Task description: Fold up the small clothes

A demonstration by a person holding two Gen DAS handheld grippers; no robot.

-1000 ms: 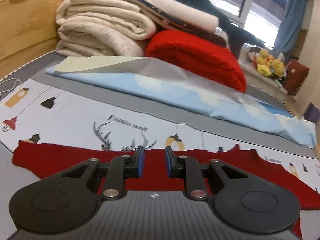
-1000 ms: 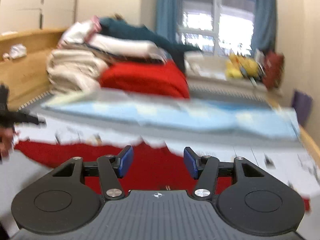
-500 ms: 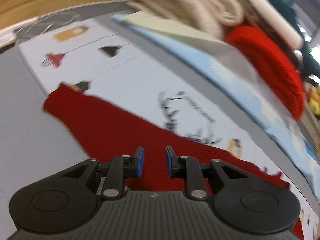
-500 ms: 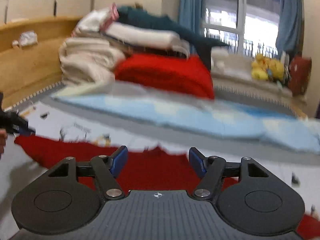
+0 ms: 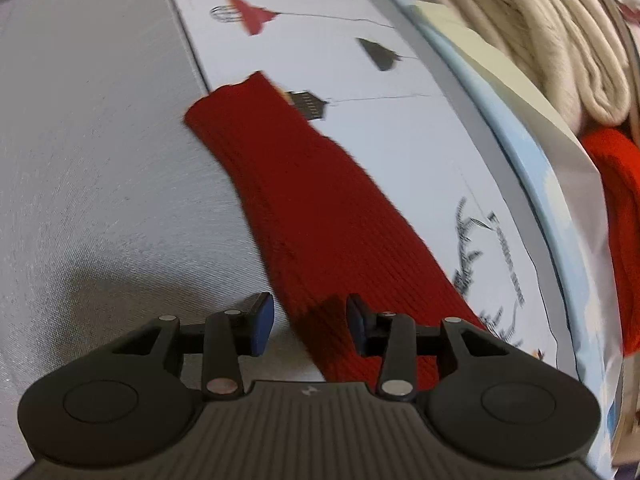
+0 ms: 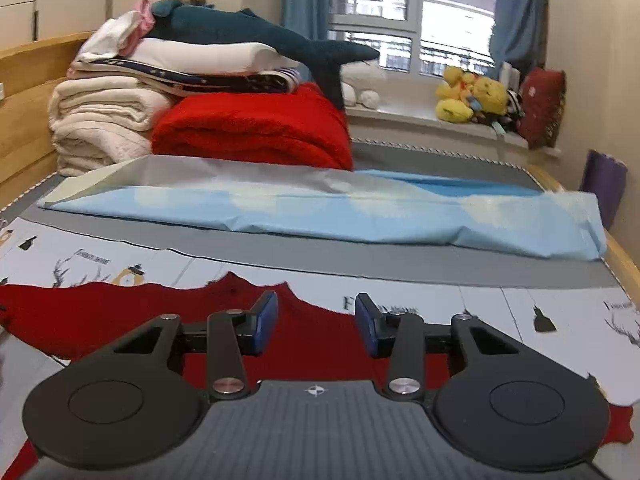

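Note:
A dark red knitted sweater lies flat on the printed bed sheet. In the left wrist view its sleeve (image 5: 316, 200) runs from the cuff at upper left down to my left gripper (image 5: 310, 322), which is open and hovers over the sleeve's near edge. In the right wrist view the sweater's body and collar (image 6: 224, 316) spread across the foreground. My right gripper (image 6: 316, 320) is open and empty just above the neck area.
A folded light-blue sheet (image 6: 360, 208) lies across the bed behind the sweater. A red blanket (image 6: 256, 128) and a stack of cream and white bedding (image 6: 104, 120) stand at the back left. Plush toys (image 6: 472, 96) sit on the windowsill. A wooden bed frame (image 6: 24, 112) runs along the left.
My left gripper swung left and tilted down toward the sleeve, and its jaws opened wider. My right gripper steadied over the collar, still open.

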